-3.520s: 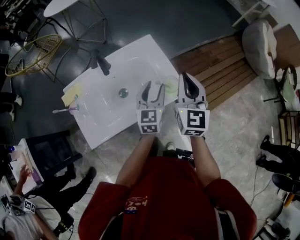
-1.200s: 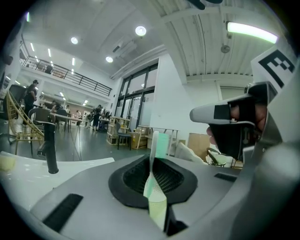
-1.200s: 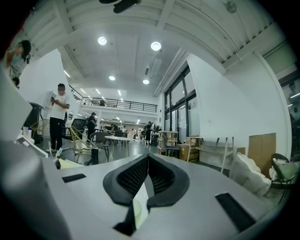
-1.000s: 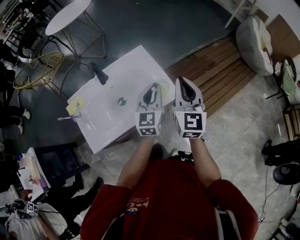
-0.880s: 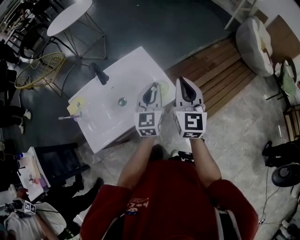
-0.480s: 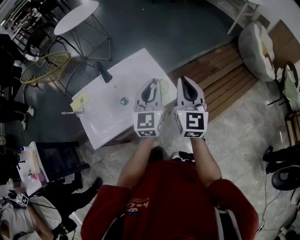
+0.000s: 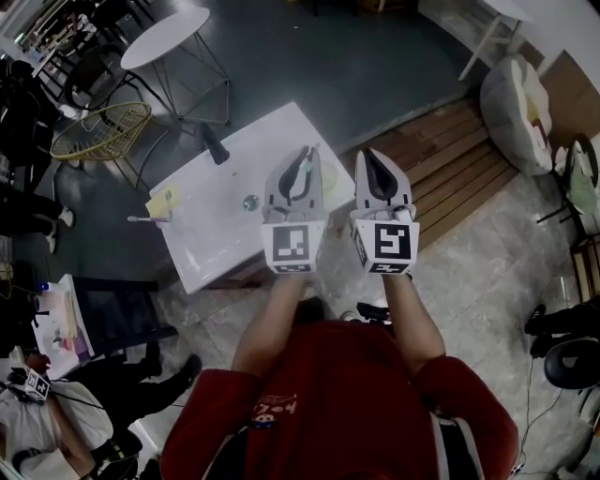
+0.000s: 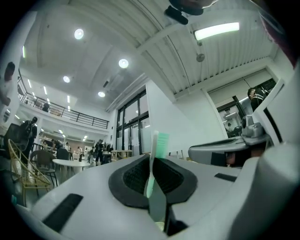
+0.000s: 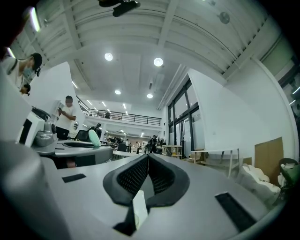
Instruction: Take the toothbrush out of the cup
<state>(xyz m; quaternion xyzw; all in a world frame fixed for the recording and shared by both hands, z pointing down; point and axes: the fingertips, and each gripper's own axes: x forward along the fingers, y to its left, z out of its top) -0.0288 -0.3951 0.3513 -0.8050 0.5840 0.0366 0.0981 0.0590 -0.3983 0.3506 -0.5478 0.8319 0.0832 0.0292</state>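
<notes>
My left gripper (image 7: pixel 298 176) is raised over the white sink table (image 7: pixel 234 244) and is shut on a toothbrush (image 7: pixel 306 157). In the left gripper view the toothbrush (image 8: pixel 156 161) stands upright between the closed jaws (image 8: pixel 152 180), its green bristle head sticking out above them. My right gripper (image 7: pixel 378 176) is held beside it, shut and with nothing in it (image 9: pixel 147 171). A pale green cup (image 7: pixel 330 176) on the table shows partly between the two grippers. The right gripper view also catches the left gripper (image 9: pixel 79 149) with the green brush head (image 9: pixel 93 137).
On the sink table there is a black faucet (image 7: pixel 215 144), a drain (image 7: pixel 250 202), and a yellow item with another brush (image 7: pixel 157 211) at the left end. A yellow wire chair (image 7: pixel 98 131) and round table (image 7: pixel 178 23) stand beyond. Wooden decking (image 7: pixel 441 141) lies to the right.
Both grippers have stayed raised side by side, the left one still holding the toothbrush. The sink table has drifted slightly right and up in the head view.
</notes>
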